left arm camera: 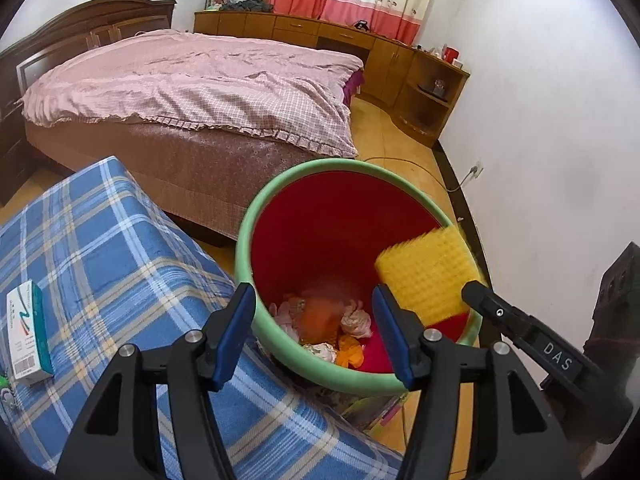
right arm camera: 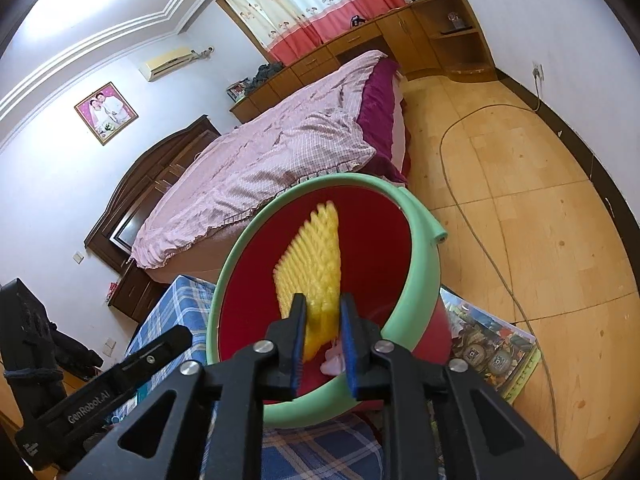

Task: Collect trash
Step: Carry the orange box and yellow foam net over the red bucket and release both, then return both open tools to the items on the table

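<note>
A red bin with a green rim (left arm camera: 256, 208) stands beside a blue plaid cloth. Crumpled tissues and orange scraps (left arm camera: 320, 320) lie at its bottom. My left gripper (left arm camera: 314, 332) hangs open over the bin's near rim, one finger outside the rim and one over the inside, with nothing gripped. A yellow bumpy sponge (right arm camera: 316, 256), blurred, is over the bin's mouth between the fingers of my right gripper (right arm camera: 324, 328). That gripper is open; the sponge lies against the left pad with a gap at the right pad. The sponge (left arm camera: 428, 276) also shows in the left wrist view.
A small white and teal box (left arm camera: 30, 332) lies on the plaid cloth (left arm camera: 120, 248). A bed (left arm camera: 192, 80) is behind the bin. A cable (right arm camera: 480, 240) crosses the wooden floor. A printed flat carton (right arm camera: 488, 352) lies by the bin's base.
</note>
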A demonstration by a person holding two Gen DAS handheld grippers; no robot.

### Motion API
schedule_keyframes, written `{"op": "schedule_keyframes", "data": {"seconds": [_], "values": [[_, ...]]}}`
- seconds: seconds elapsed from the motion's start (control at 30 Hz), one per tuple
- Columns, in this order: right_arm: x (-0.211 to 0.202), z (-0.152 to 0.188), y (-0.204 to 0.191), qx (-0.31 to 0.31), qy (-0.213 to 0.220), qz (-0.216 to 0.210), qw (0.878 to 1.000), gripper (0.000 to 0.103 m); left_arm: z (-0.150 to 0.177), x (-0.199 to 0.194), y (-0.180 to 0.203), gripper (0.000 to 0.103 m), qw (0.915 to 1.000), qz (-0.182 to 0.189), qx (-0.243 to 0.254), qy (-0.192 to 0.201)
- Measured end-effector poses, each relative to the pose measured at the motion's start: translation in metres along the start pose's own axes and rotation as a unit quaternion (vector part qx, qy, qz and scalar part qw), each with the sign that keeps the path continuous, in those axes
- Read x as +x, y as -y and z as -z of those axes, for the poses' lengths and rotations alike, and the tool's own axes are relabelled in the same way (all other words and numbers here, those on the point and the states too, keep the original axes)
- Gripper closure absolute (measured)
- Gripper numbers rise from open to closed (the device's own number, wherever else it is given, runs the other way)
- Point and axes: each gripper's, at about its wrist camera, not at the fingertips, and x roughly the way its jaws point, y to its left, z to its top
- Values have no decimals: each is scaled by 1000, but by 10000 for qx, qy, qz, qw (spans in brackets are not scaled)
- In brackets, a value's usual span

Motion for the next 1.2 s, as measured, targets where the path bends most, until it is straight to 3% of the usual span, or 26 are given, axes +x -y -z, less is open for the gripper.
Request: {"op": "schedule_keyframes", "data": {"seconds": [0.13, 0.77, 1.2], "values": [[-2, 2, -3, 23, -6, -19, 10000, 59, 0, -10, -5, 42, 9999, -74, -81, 35], [-47, 23, -55, -278, 123, -460, 9985, 44, 23, -94, -59, 42, 9941, -727, -659, 451], [-55, 56, -118, -797, -167, -865, 9929, 41, 53, -150, -119, 42, 9811, -1364, -1206, 660]]}}
